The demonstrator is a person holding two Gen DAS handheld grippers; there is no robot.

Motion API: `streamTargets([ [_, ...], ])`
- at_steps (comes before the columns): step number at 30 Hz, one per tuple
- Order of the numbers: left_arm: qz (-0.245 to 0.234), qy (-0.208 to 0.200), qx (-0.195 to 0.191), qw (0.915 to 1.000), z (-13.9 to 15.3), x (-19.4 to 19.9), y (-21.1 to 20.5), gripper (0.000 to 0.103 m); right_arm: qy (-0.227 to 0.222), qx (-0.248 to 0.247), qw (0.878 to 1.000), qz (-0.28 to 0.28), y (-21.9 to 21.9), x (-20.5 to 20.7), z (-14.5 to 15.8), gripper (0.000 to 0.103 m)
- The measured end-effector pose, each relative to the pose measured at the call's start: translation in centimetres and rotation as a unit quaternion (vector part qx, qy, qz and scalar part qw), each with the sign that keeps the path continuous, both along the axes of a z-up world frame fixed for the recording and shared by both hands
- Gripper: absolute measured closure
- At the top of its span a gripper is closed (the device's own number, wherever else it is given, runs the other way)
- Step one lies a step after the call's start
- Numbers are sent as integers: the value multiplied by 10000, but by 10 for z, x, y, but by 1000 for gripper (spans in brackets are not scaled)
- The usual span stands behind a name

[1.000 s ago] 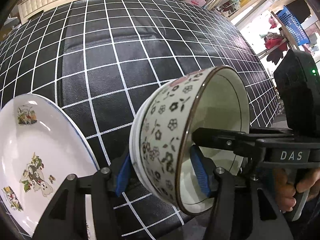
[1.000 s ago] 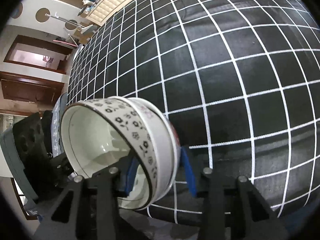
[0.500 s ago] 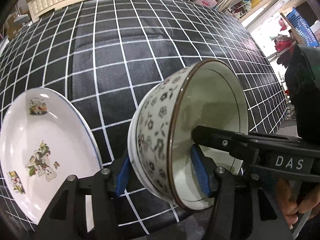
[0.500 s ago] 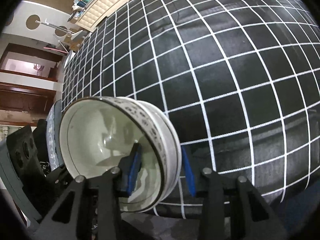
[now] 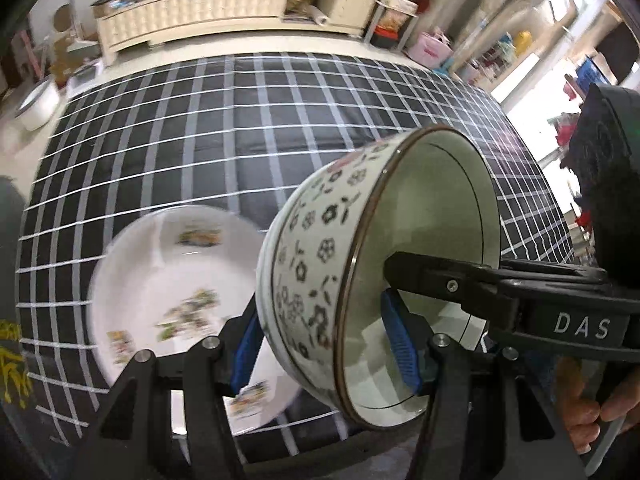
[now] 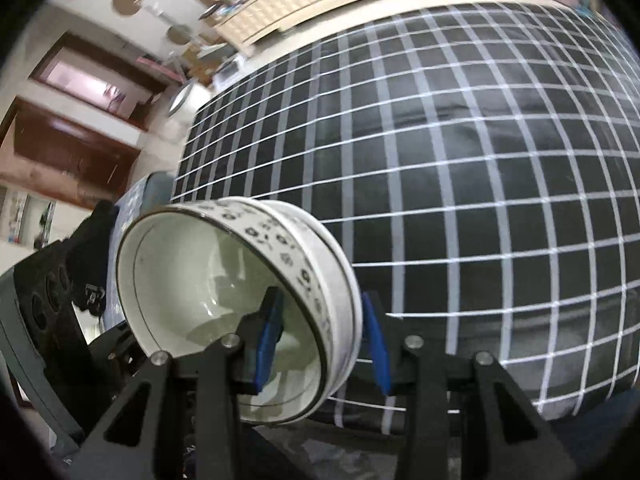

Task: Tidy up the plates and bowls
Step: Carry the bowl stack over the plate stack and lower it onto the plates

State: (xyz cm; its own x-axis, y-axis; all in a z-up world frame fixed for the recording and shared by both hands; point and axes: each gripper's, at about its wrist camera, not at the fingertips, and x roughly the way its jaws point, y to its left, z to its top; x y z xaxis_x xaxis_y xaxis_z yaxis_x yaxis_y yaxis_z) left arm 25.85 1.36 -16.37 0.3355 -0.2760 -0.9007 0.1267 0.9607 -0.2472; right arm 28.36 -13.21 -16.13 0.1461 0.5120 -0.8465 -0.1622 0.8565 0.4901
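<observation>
Both claws grip the same stack of flowered bowls [image 5: 320, 276], tipped on its side above the checked bench [image 5: 240, 152]. The left claw [image 5: 324, 344] pinches the stack's wall, one blue pad outside and one inside the rim. The right claw [image 6: 320, 340] clamps the opposite wall the same way, its inner finger reaching into the top bowl's pale hollow. Just left of the left claw, beyond its outer finger, a white picture plate [image 5: 160, 280] lies flat on the bench, blurred.

white letters "das" stand on the right tongs [image 5: 404, 280], seen from the left wrist.
</observation>
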Motion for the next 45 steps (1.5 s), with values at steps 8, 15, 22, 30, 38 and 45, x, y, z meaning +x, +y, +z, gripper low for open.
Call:
streamTargets([
  [8, 549, 112, 112, 9984, -10, -21, 68, 47, 61, -74, 9980, 629, 74, -6, -17, 59],
  [15, 774, 295, 35, 9966, -28, -32, 107, 47, 204, -208, 9959, 856, 100, -5, -34, 59],
  [22, 721, 428, -59, 9965, -45, -25, 110, 47, 305, -440, 9951, 831, 99, -2, -45, 59],
  [30, 662, 382, -186, 9969, -57, -19, 117, 48, 273, -524, 9946, 852, 95, 1, -49, 60],
  [38, 691, 266, -247, 9970, -60, -13, 123, 47, 195, -505, 9941, 939, 100, 6, -50, 59],
  [45, 715, -216, 178, 9970, -44, -24, 118, 47, -83, -736, 9932, 903, 97, 4, -45, 41],
])
